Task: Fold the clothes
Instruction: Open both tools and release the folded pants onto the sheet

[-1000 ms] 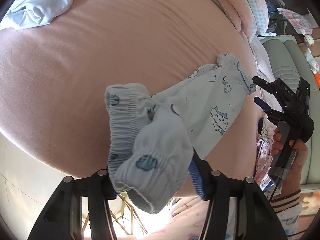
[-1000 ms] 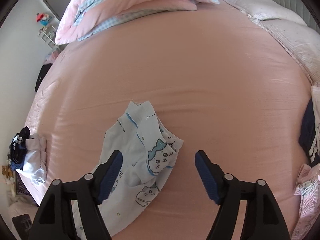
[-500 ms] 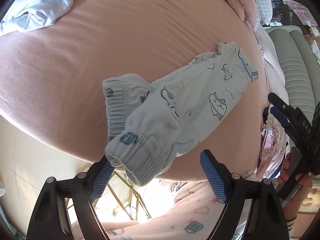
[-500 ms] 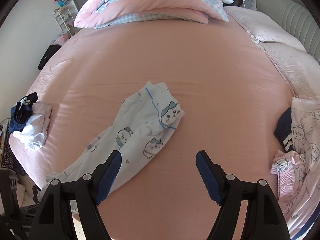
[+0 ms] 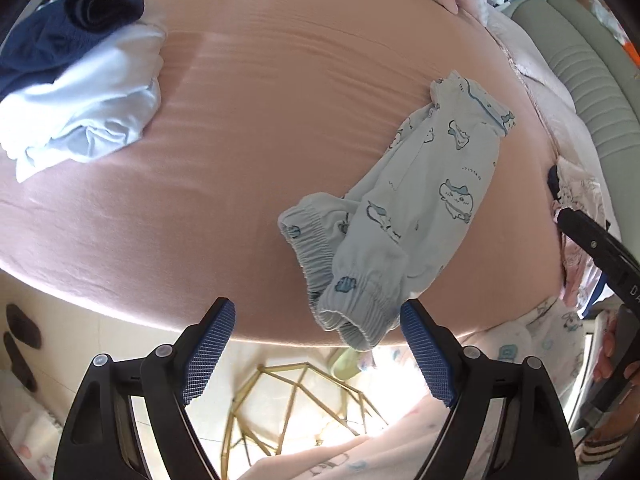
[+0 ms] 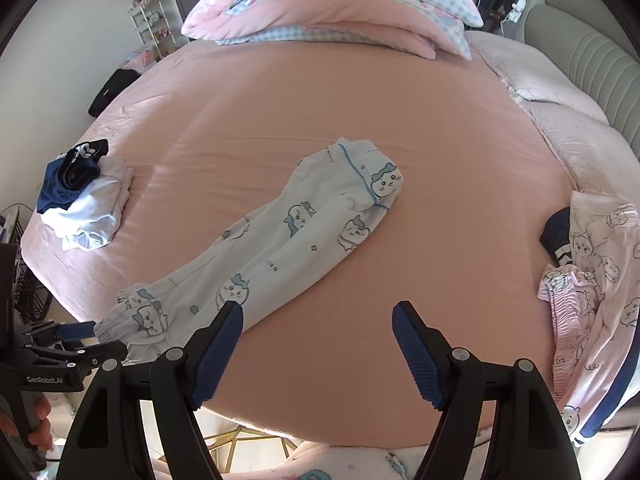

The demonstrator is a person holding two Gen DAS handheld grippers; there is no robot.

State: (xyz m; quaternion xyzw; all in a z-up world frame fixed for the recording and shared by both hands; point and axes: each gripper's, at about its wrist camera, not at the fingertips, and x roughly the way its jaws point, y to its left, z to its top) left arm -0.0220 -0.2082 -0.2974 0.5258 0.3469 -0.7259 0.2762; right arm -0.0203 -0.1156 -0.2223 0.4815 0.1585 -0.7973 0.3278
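Left wrist view: left gripper [image 5: 316, 352] tipped steeply down past the edge of the bed [image 5: 280, 92], jaws spread wide, nothing between the blue pads [image 5: 210, 344]. Light blue printed pajama pants [image 5: 416, 204] just ahead and a little right of the fingertips, lying on the pink sheet, elastic cuffs nearest and drooping over the mattress edge, free of both pads. Waistband end farther off to the upper right. Far ahead to the left, a pile of white and navy clothes [image 5: 80, 92]. At the right edge, part of the right gripper [image 5: 600, 248] with fingers of a hand [image 5: 612, 354] on its handle. Below the fingertips, a gold wire frame [image 5: 288, 404] on the floor.

Right wrist view: right gripper [image 6: 318, 352] over the near edge of the bed [image 6: 400, 120], jaws wide apart and empty. Pajama pants [image 6: 280, 236] stretched diagonally, from just ahead-left of the left pad [image 6: 218, 344] up toward the middle of the sheet. Left gripper [image 6: 80, 340] far to the left, right at the cuffs, not gripping them. White and navy pile [image 6: 84, 196] farther off on the left. Pink printed clothes [image 6: 592, 264] heaped to the right. Folded pink and checked quilt [image 6: 340, 4] at the far end.
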